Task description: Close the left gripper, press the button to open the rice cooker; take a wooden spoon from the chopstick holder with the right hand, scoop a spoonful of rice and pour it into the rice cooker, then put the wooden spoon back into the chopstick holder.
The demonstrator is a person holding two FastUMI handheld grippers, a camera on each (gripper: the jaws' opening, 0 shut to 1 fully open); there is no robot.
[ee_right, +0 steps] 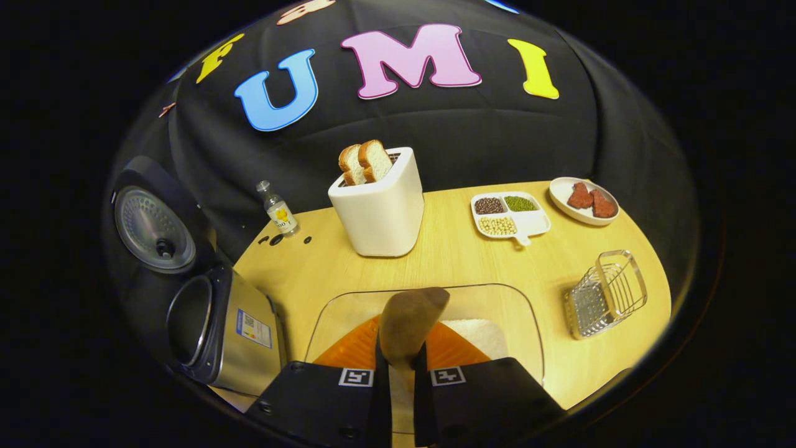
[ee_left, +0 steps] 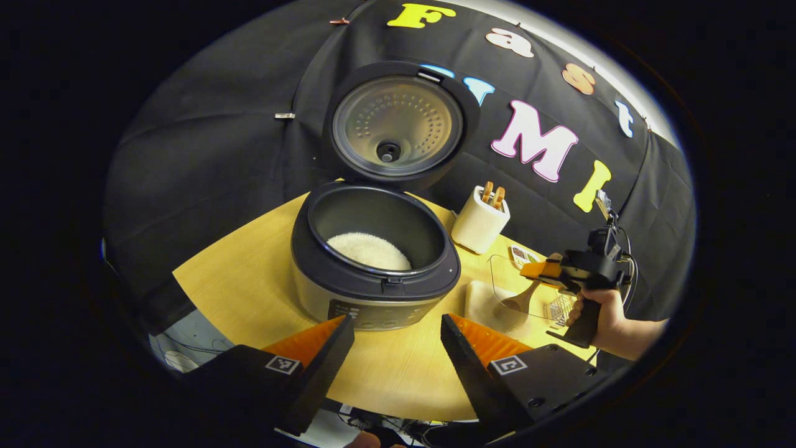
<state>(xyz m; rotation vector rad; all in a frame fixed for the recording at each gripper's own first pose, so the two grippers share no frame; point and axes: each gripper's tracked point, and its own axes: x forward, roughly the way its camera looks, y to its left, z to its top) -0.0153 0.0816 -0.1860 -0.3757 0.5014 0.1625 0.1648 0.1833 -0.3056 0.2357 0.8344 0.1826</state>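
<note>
- Stainless-steel rice cooker (ee_left: 373, 274) stands at the left of the wooden table (ee_left: 249, 286) with its lid (ee_left: 398, 124) swung up; white rice already lies in the inner pot (ee_left: 370, 249), so the button step looks done.
- Left gripper (ee_left: 398, 336) hangs in front of the cooker with its fingers spread wide and nothing between them.
- Just right of the cooker, a clear rice container (ee_right: 497, 311) sits on the table, with white rice (ee_right: 476, 333) showing inside it in the right gripper view.
- Right gripper (ee_right: 401, 367) holds the wooden spoon (ee_right: 410, 320), its fingers pinched narrow on the handle, the bowl of the spoon reaching over the container.
- Whether the spoon bowl carries rice I cannot tell; its underside faces the camera.
- Behind the container stands a white toaster (ee_right: 379, 205) with two bread slices; further right are a divided dish of beans (ee_right: 510, 214), a plate of meat (ee_right: 584, 199) and a wire basket (ee_right: 606, 292), which looks like the chopstick holder.
- Risk, as I judge it: the grip sits on a slim handle, so a tilt while crossing to the pot could roll the spoon and scatter grains on the table.
- Lifting low could catch the container's rim or the cooker's edge and tip the load.
</note>
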